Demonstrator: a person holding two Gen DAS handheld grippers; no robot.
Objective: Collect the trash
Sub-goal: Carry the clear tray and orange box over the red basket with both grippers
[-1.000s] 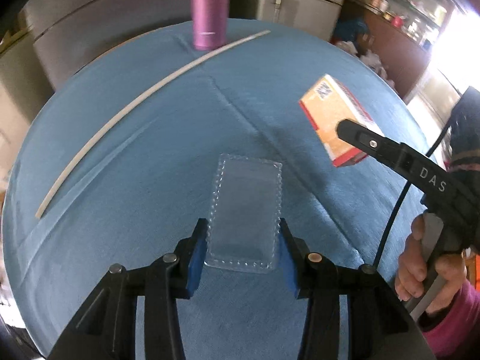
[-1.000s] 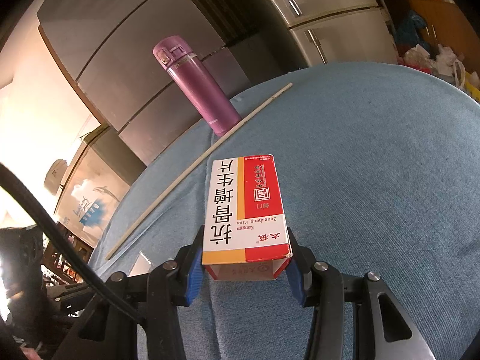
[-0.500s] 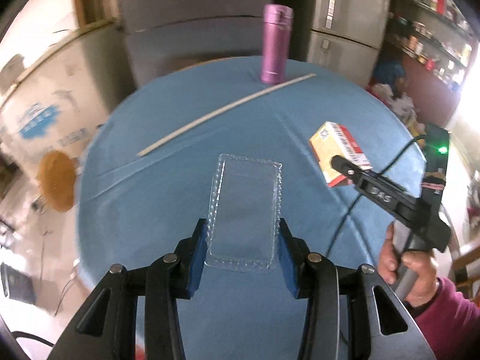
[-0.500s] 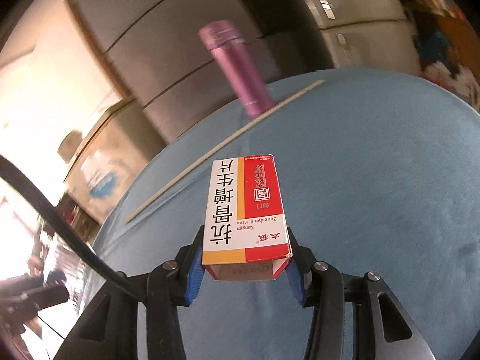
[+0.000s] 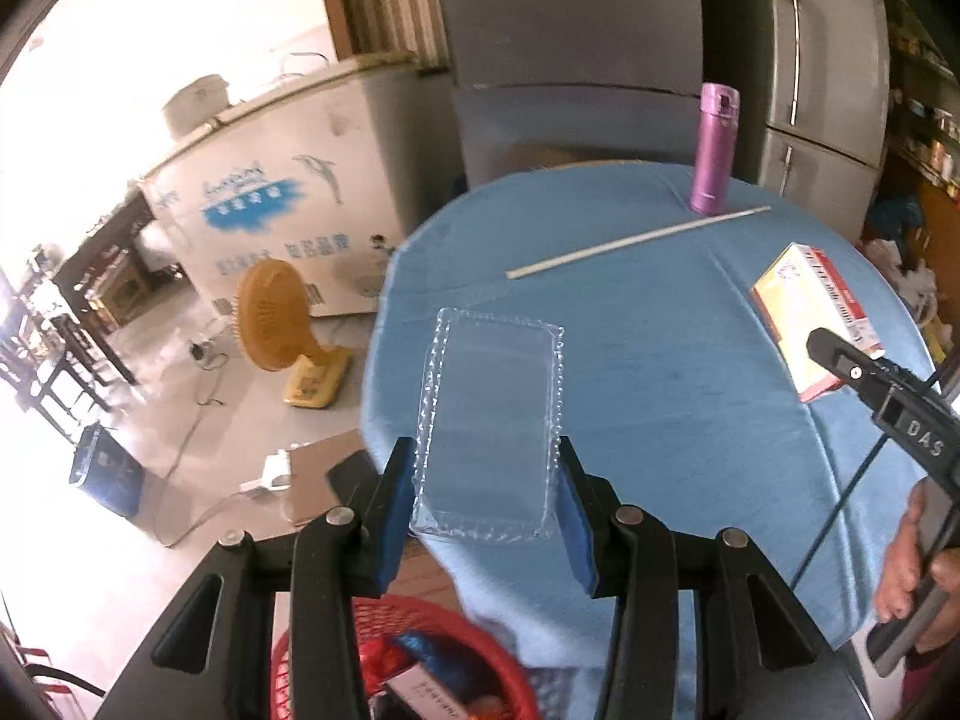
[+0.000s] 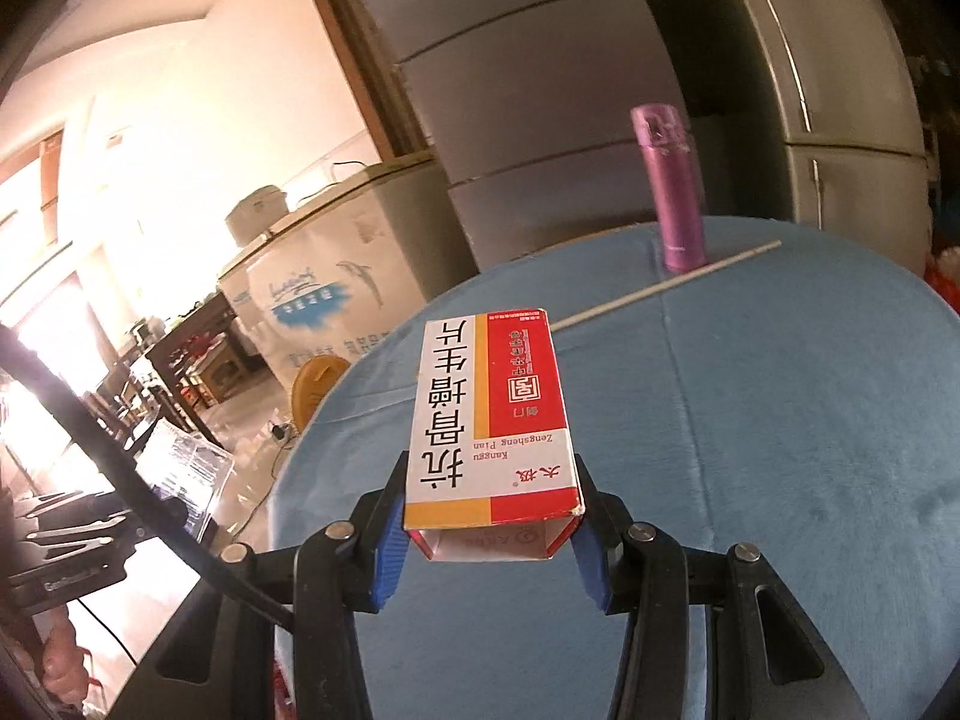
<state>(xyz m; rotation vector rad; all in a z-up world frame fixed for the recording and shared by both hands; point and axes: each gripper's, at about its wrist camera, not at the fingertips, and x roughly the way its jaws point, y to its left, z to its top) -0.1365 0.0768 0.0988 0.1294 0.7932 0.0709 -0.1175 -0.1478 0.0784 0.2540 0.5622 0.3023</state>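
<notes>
Clear blister tray pinched at near end by left gripper, above red basket; light, flimsy, probably slippery. Cardboard medicine box clamped across near end by right gripper; light, crushable.

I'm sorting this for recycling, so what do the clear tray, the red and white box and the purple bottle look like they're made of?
The clear tray, held in the left gripper, looks like thin see-through plastic: the cloth shows through it and its rim is crimped. The box, in the right gripper, looks like printed cardboard, with an open folded end flap. The purple bottle has a satin sheen, probably coated metal, though plastic is possible.
</notes>
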